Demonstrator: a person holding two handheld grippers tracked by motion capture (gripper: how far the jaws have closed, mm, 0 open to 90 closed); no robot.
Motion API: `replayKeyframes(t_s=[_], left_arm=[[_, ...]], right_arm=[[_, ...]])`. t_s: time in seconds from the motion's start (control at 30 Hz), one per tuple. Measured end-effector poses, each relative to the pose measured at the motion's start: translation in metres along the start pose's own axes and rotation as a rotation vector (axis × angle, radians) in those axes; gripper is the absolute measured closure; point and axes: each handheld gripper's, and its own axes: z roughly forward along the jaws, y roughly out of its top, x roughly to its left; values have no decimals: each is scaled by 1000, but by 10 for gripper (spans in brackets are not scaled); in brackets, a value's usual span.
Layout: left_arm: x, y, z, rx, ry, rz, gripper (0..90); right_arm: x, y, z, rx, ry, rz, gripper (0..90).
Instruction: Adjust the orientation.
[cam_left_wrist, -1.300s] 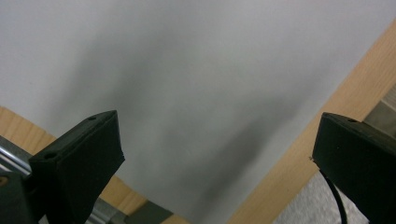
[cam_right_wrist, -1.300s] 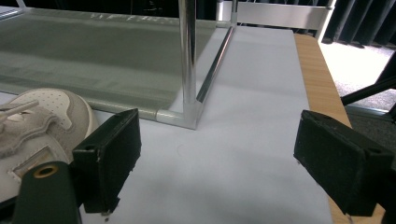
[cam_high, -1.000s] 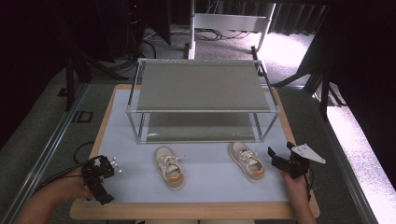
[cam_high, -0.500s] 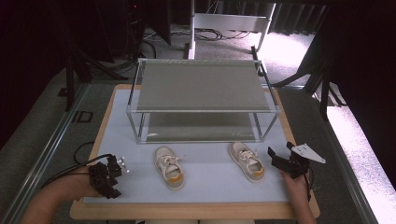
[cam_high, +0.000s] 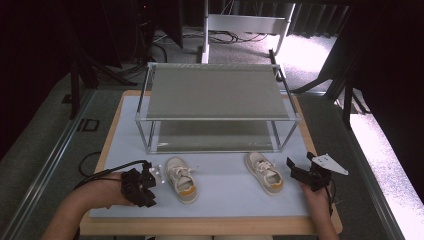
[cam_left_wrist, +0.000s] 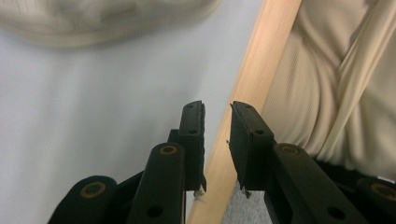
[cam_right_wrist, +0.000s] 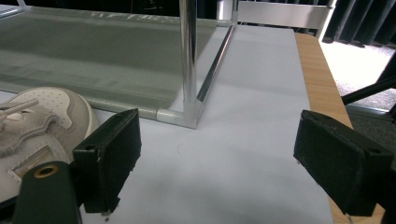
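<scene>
Evenly lit table (cam_high: 220, 197) amid dark surroundings, with bright glare on the floor (cam_high: 300, 52) behind and at right; the left gripper view's top edge is softly blurred.

Two beige sneakers, the left shoe (cam_high: 181, 179) and the right shoe (cam_high: 263, 172), lie apart before a two-tier metal rack (cam_high: 215, 107); the left gripper (cam_high: 145, 186) and the right gripper (cam_high: 298, 172) flank them.

A two-tier rack (cam_high: 215, 107) stands at the back of the surface (cam_high: 225, 192). Two shoes lie in front of it, one shoe (cam_high: 181, 178) toward the left, the other shoe (cam_high: 263, 172) toward the right. The left gripper (cam_high: 145, 185) sits just left of the first; the right gripper (cam_high: 297, 172) sits just right of the second.
</scene>
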Motion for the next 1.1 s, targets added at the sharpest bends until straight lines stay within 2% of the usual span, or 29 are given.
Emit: replayKeyframes(t_s=[0.07, 0.1, 0.2, 0.3, 0.7, 0.8, 0.97, 1.1], left_arm=[[-2, 5, -2, 1, 9, 13, 725], [-4, 13, -5, -19, 0, 27, 722], [-6, 26, -10, -30, -5, 51, 722], [-9, 38, -10, -18, -11, 70, 716], [-5, 79, 7, 18, -5, 100, 627], [-2, 86, 13, 31, 0, 88, 595], [4, 95, 26, 70, 14, 55, 595], [8, 100, 34, 87, 6, 37, 596]], right_arm=[[0, 0, 0, 0, 0, 0, 145], [0, 0, 0, 0, 0, -1, 145], [0, 0, 0, 0, 1, 0, 145], [0, 0, 0, 0, 1, -1, 145], [0, 0, 0, 1, 5, -1, 146], [0, 0, 0, 1, 7, 1, 145], [-1, 0, 0, 0, 10, 5, 145], [-1, 0, 0, -1, 11, 8, 146]])
